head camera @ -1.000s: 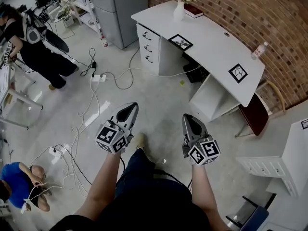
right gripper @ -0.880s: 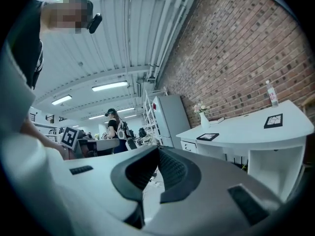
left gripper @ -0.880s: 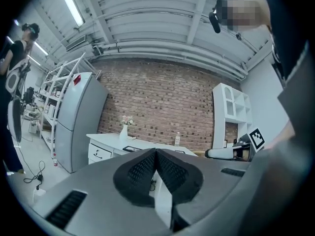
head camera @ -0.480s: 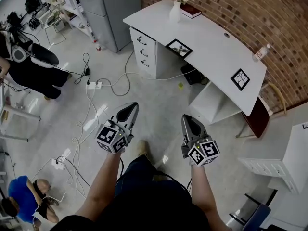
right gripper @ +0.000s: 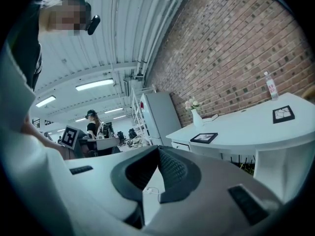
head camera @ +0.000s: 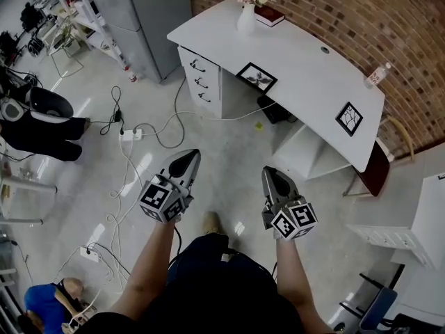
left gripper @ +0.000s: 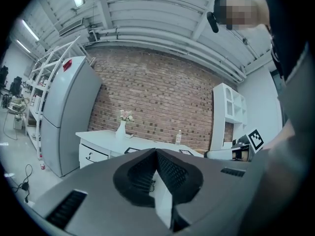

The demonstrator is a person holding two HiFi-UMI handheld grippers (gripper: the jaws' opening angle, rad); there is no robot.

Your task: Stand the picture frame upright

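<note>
Two black picture frames lie flat on the white desk [head camera: 306, 68]: one [head camera: 256, 76] near the drawers, also in the right gripper view [right gripper: 204, 137], and another [head camera: 348, 117] toward the desk's right end, also there [right gripper: 283, 113]. My left gripper [head camera: 189, 156] and right gripper [head camera: 268, 172] are held out level over the floor, well short of the desk. Both are shut with nothing between the jaws. In the left gripper view the left gripper [left gripper: 156, 151] points at the desk.
A white vase of flowers [head camera: 247, 16], a book [head camera: 269, 16] and a water bottle [head camera: 376, 75] stand on the desk. Cables and power strips [head camera: 128, 135] trail over the floor. A grey cabinet [head camera: 149, 19], a brown chair [head camera: 379, 169], white shelving [head camera: 424, 221] and people at left.
I have walked toward the desk with both grippers held out; the desk sits lower and nearer in the head view. The people at left have slid toward the frame's edge.
</note>
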